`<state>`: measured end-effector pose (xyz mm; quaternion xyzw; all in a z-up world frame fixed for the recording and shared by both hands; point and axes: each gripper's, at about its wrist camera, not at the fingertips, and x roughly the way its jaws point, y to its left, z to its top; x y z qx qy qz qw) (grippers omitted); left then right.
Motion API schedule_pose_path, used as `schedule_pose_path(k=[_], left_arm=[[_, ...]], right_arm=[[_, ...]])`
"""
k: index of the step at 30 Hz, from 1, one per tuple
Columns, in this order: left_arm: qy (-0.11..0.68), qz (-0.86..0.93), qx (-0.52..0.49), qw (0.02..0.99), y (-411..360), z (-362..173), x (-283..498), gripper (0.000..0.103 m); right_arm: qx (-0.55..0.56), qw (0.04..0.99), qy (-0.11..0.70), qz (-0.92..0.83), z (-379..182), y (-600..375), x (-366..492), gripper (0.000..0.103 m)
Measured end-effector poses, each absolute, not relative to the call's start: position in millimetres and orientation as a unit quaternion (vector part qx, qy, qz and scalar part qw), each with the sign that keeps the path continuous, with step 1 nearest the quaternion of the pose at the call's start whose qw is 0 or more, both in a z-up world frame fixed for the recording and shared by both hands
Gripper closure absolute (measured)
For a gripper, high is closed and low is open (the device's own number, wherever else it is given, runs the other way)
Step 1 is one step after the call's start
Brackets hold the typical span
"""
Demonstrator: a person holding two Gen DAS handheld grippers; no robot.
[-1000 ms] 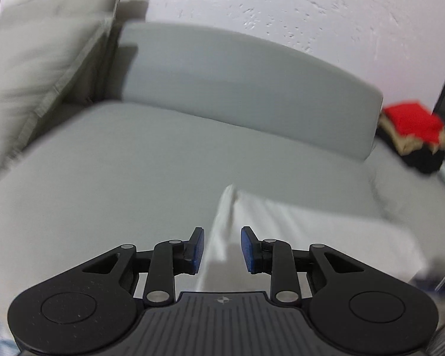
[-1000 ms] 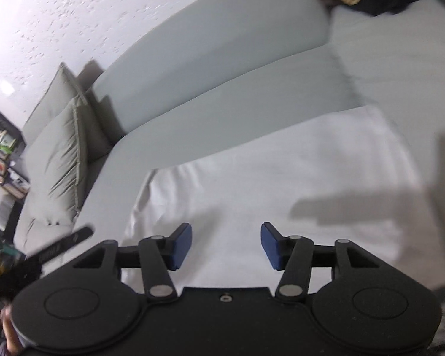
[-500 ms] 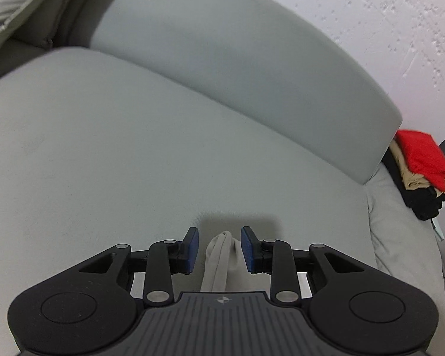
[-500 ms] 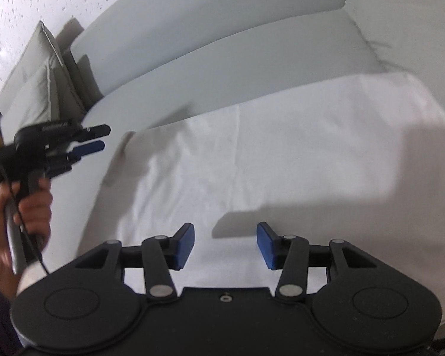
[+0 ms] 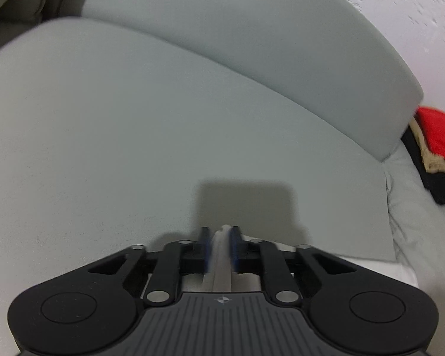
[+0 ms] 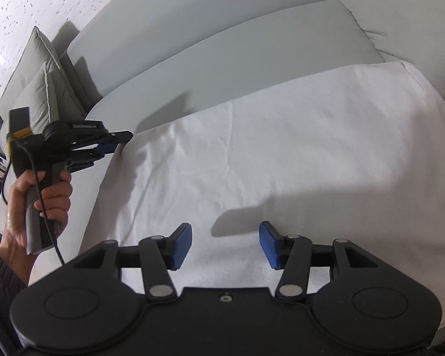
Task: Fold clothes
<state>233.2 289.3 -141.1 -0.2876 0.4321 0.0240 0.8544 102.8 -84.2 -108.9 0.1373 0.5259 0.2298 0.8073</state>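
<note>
A white garment lies spread flat on the grey sofa seat. Its far left corner is pinched between the blue pads of my left gripper, which is shut on it. The right wrist view shows that same left gripper at the cloth's left corner, held by a hand. My right gripper hovers open just above the garment's near edge, with nothing between its fingers.
A stack of red, tan and black clothes sits on the sofa at the far right. Grey cushions lean at the sofa's left end. The backrest runs behind the seat, with a white textured wall above.
My left gripper has closed on the garment's corner, which was loose between its open pads before. The right gripper has dropped nearer the cloth's front edge and stays open.
</note>
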Motion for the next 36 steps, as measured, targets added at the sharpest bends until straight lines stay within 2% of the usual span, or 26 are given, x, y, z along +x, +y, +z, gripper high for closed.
schedule_pose_path(k=[4, 7, 12, 14, 17, 19, 20, 21, 23, 27, 33, 34, 35, 36], left_arm=[[0.380, 0.029, -0.378, 0.844, 313.7, -140.3, 216.9, 0.102], [0.356, 0.043, -0.400, 0.843, 322.9, -138.1, 206.1, 0.102], [0.341, 0.122, -0.351, 0.864, 325.8, -127.8, 195.8, 0.103], [0.340, 0.125, -0.342, 0.867, 320.6, -124.8, 190.5, 0.100], [0.351, 0.097, -0.285, 0.887, 291.0, -119.5, 178.1, 0.088], [0.358, 0.078, -0.246, 0.897, 271.3, -116.0, 169.8, 0.076], [0.362, 0.068, -0.227, 0.902, 261.4, -114.3, 165.7, 0.073], [0.365, 0.059, -0.207, 0.906, 251.5, -112.5, 161.5, 0.073], [0.370, 0.039, -0.168, 0.913, 231.8, -109.1, 153.2, 0.073], [0.388, 0.015, -0.096, 0.917, 199.2, -105.6, 138.3, 0.073], [0.479, 0.109, -0.058, 0.869, 212.3, -126.7, 124.7, 0.074], [0.486, 0.139, -0.043, 0.862, 215.7, -122.9, 114.5, 0.066], [0.485, 0.160, -0.035, 0.859, 218.3, -118.6, 104.3, 0.065], [0.480, 0.173, -0.033, 0.859, 220.2, -113.7, 94.2, 0.075]], right_arm=[[0.135, 0.807, 0.525, 0.234, -109.0, -84.5, 102.9, 0.051], [0.139, 0.807, 0.524, 0.235, -110.9, -85.9, 103.7, 0.050], [0.139, 0.808, 0.520, 0.240, -111.3, -85.0, 103.6, 0.046], [0.143, 0.808, 0.517, 0.241, -111.1, -86.5, 103.2, 0.046], [0.168, 0.809, 0.510, 0.239, -108.8, -93.4, 102.4, 0.046], [0.174, 0.822, 0.491, 0.229, -104.0, -103.8, 100.8, 0.047], [0.175, 0.832, 0.479, 0.220, -100.8, -111.7, 100.7, 0.049], [0.176, 0.842, 0.466, 0.209, -97.5, -120.3, 100.7, 0.049], [0.183, 0.858, 0.444, 0.182, -93.2, -143.1, 103.4, 0.058], [0.187, 0.872, 0.431, 0.138, -100.5, -187.8, 120.8, 0.059], [0.176, 0.867, 0.459, 0.080, -120.1, -230.8, 143.8, 0.061], [0.169, 0.870, 0.458, 0.068, -118.0, -236.3, 144.4, 0.068], [0.167, 0.874, 0.452, 0.062, -114.9, -241.2, 143.5, 0.069], [0.164, 0.880, 0.442, 0.057, -111.6, -245.2, 142.6, 0.069]])
